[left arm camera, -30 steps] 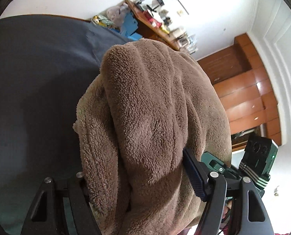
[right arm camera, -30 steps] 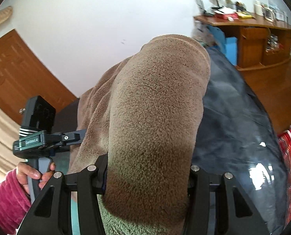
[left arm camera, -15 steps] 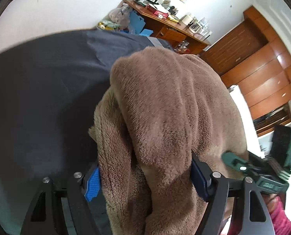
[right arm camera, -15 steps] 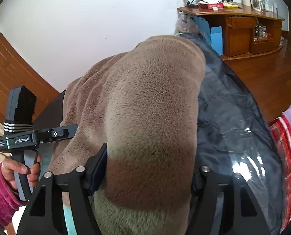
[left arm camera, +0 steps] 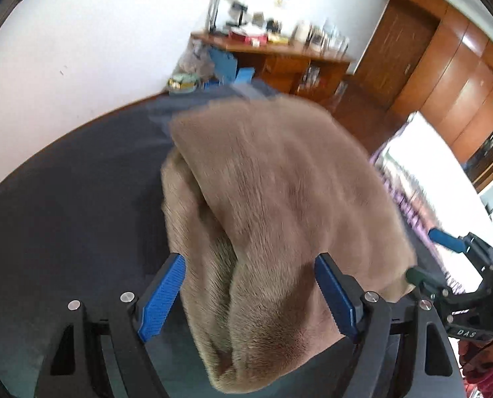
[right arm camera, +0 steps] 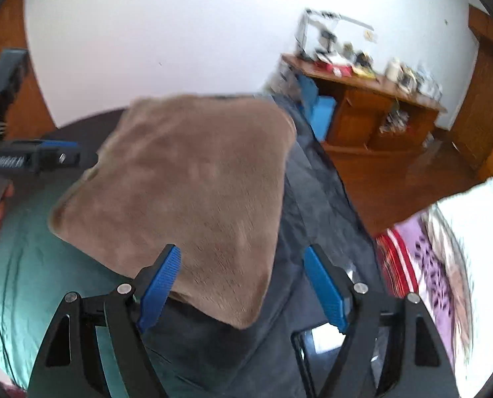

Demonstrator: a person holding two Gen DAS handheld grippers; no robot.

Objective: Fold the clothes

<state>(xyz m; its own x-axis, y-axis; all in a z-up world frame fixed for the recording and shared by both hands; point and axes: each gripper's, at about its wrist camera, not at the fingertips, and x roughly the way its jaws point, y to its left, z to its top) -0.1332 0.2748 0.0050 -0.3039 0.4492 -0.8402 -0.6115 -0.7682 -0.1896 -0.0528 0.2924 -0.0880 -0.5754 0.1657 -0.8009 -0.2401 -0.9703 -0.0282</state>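
White wall, cluttered wooden sideboard, wood floor, brown wardrobe doors.
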